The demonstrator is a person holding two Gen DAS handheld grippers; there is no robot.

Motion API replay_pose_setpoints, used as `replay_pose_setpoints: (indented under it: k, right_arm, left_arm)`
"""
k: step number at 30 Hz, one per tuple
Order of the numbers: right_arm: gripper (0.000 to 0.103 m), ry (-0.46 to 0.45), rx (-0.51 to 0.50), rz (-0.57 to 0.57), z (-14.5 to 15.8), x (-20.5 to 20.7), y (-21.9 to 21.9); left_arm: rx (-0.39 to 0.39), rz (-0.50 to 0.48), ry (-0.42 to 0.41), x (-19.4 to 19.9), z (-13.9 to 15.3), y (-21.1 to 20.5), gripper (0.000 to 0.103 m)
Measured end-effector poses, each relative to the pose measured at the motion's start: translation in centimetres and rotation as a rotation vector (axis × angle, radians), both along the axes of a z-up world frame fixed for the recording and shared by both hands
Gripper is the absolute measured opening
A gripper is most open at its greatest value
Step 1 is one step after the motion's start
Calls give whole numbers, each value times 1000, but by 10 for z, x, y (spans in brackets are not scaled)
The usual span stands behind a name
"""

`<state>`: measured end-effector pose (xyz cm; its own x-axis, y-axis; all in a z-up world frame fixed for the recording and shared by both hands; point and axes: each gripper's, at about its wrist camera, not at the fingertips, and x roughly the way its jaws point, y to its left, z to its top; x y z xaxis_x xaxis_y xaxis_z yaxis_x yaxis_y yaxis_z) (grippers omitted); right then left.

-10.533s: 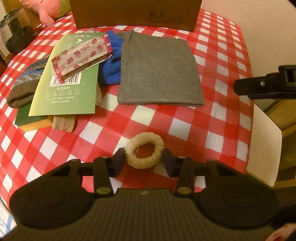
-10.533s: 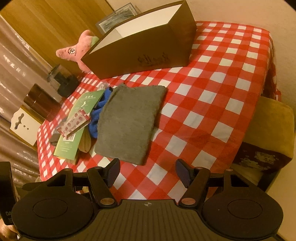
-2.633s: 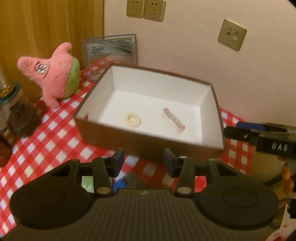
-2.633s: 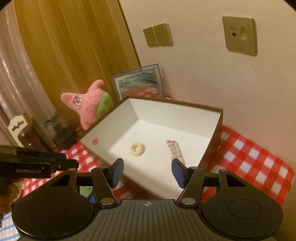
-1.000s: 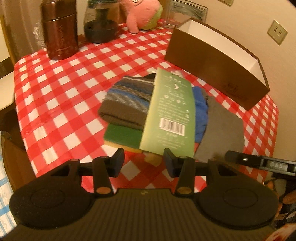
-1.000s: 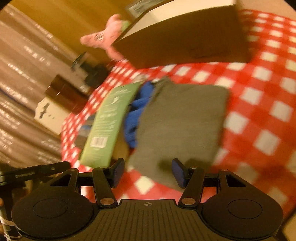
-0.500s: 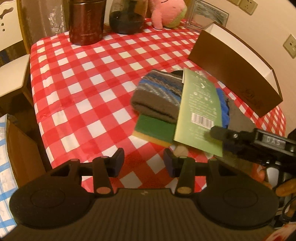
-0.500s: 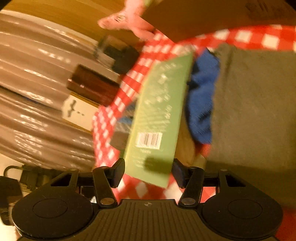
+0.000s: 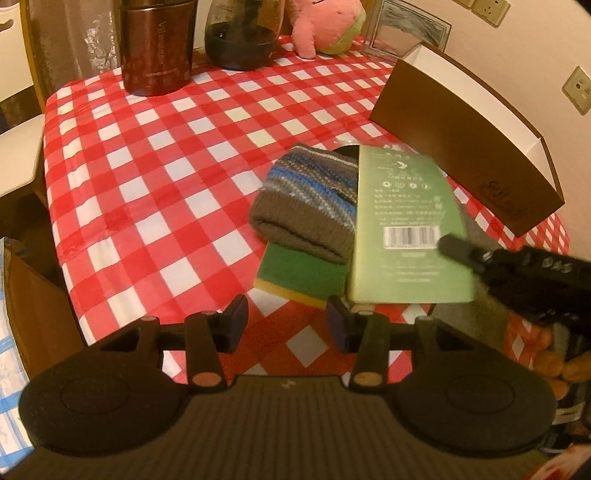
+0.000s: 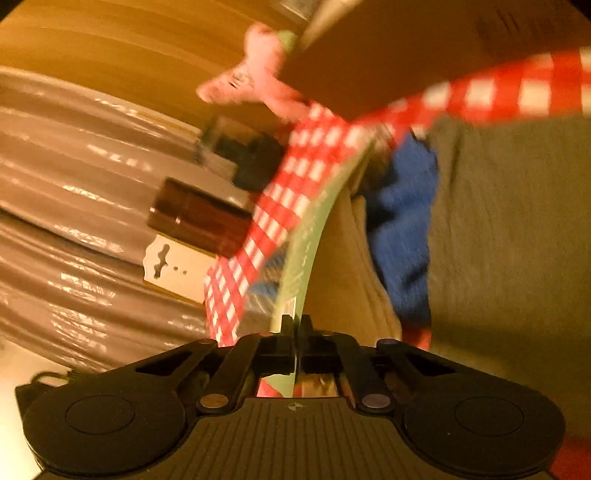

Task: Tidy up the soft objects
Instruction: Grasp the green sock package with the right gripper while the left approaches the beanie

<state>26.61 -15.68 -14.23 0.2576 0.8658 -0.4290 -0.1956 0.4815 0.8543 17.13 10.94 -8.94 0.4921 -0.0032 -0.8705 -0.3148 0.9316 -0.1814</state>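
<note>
A flat green packet [image 9: 402,221] lies over a pile of soft things on the checked table: a striped knit hat [image 9: 310,199], a green and yellow sponge [image 9: 299,273], a blue cloth [image 10: 402,229], a grey cloth [image 10: 509,240] and a beige piece [image 10: 343,266]. My right gripper [image 10: 296,328] is shut on the near edge of the green packet [image 10: 306,251], which curves up from the pile. In the left wrist view that right gripper [image 9: 458,247] reaches in from the right. My left gripper [image 9: 286,323] hovers open near the sponge with nothing between its fingers.
A brown box [image 9: 461,140] with a white inside stands at the back right. A brown canister [image 9: 159,44], a glass jar [image 9: 240,33], a pink plush [image 9: 325,22] and a picture frame [image 9: 406,33] line the far edge. The table's edge drops off at the left.
My right gripper's jaws have closed on the green packet's edge, and that edge now stands up off the pile. The left gripper stays open, drifting slightly over the table.
</note>
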Motion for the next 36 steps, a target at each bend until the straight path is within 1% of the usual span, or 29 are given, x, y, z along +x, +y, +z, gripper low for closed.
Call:
replay_pose_setpoints:
  k: [3, 4, 6, 7, 8, 9, 10, 11, 12, 14, 16, 19, 22, 25, 29, 32, 34, 35, 36]
  right_arm:
    - [0, -85, -9, 40, 21, 2, -8]
    - [0, -122, -45, 73, 28, 3, -9]
    - [0, -160, -103, 154, 36, 0, -12]
    - [3, -175, -160, 198, 39, -2, -12]
    - [8, -191, -210, 224, 40, -2, -12]
    - [24, -211, -264, 230, 40, -4, -11]
    - [49, -228, -302, 213, 40, -3, -13]
    - [59, -229, -308, 179, 38, 0, -20]
    - [63, -218, -290, 143, 36, 5, -23]
    - [63, -170, -244, 92, 32, 22, -27]
    - [63, -127, -223, 58, 27, 40, -25]
    - [63, -96, -188, 39, 18, 67, -12]
    - [63, -48, -149, 47, 7, 92, 1]
    - [63, -28, -165, 65, -4, 107, 16]
    - [62, 15, -190, 79, -22, 119, 32]
    - [42, -4, -165, 107, -27, 119, 38]
    - [20, -37, -174, 116, -25, 116, 39]
    - [17, -52, -159, 119, -23, 116, 37]
    - [11, -65, -138, 109, -20, 115, 35]
  left_arm:
    - [-5, -12, -6, 4, 1, -4, 43]
    - [-6, -17, -8, 5, 1, -5, 43]
    - [-7, -24, -10, 6, 1, -8, 43]
    - [-8, -27, -9, 7, 0, -9, 43]
    - [-9, -28, -7, 8, -1, -10, 43]
    - [-8, -29, -5, 9, -1, -10, 43]
    - [-6, -29, -3, 10, -1, -9, 43]
    - [-2, -27, -3, 11, -1, -8, 43]
    - [3, -25, -3, 13, -1, -6, 43]
    - [14, -16, -9, 17, 2, -2, 43]
    - [27, -8, -14, 22, 5, 2, 43]
    - [44, 3, -22, 33, 8, 9, 43]
    - [35, 5, -32, 47, 8, 16, 43]
    - [30, 15, -23, 61, 3, 22, 43]
    - [3, 18, -13, 75, -5, 27, 44]
    - [9, 15, -5, 81, -10, 28, 44]
    - [8, 12, 0, 85, -13, 30, 44]
    - [8, 10, 1, 86, -13, 31, 44]
    - [8, 7, 0, 87, -14, 32, 44]
